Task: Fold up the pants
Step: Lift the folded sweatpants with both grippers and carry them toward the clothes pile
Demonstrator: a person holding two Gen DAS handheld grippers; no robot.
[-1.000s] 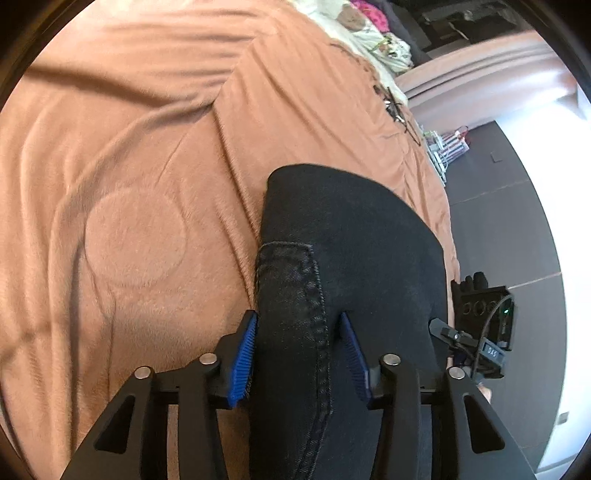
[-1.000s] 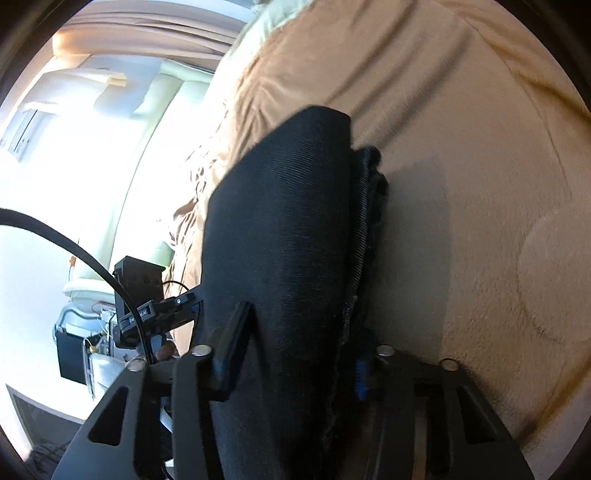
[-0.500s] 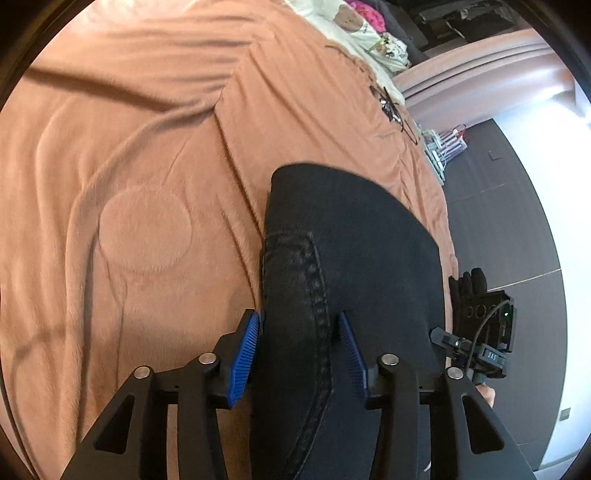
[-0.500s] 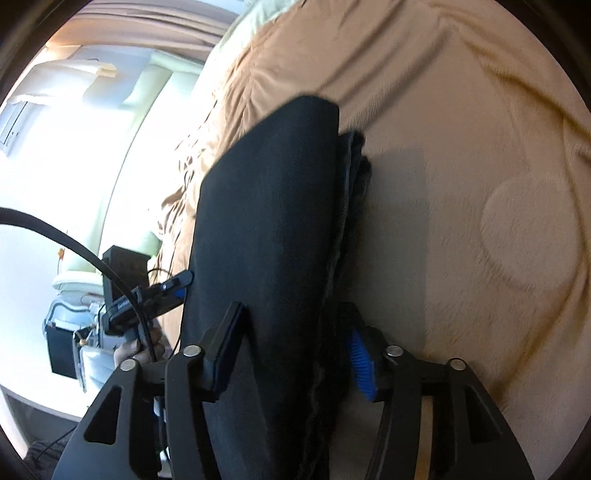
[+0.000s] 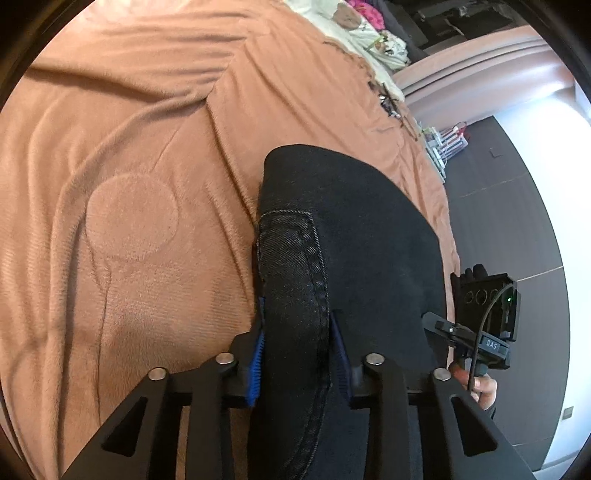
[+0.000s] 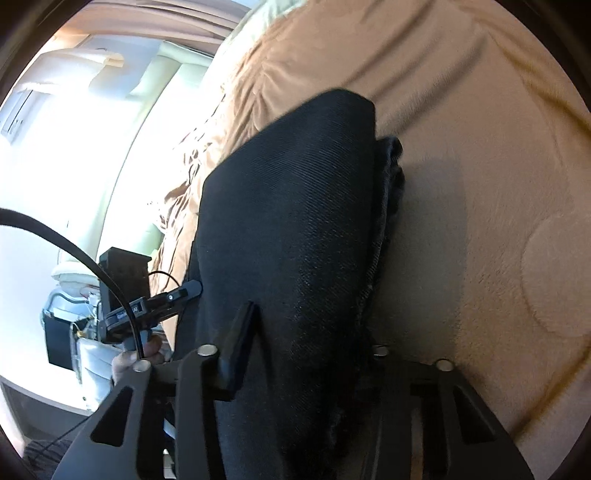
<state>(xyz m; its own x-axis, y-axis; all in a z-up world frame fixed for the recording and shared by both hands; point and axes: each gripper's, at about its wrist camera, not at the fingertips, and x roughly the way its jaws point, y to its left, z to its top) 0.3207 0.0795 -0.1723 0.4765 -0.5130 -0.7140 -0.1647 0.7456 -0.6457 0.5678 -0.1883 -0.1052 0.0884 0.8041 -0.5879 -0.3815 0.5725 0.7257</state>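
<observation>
This is a bedroom in a home. A wide bed fills most of both views, covered by a rumpled brown fleece blanket (image 5: 155, 155), with pale patterned bedding (image 5: 369, 33) and a padded pink bed frame (image 5: 480, 62) at its far right in the left wrist view. Dark floor (image 5: 509, 206) lies to the right of the bed, and in the right wrist view curtains (image 6: 147, 33) hang by a bright window at the far left.
</observation>
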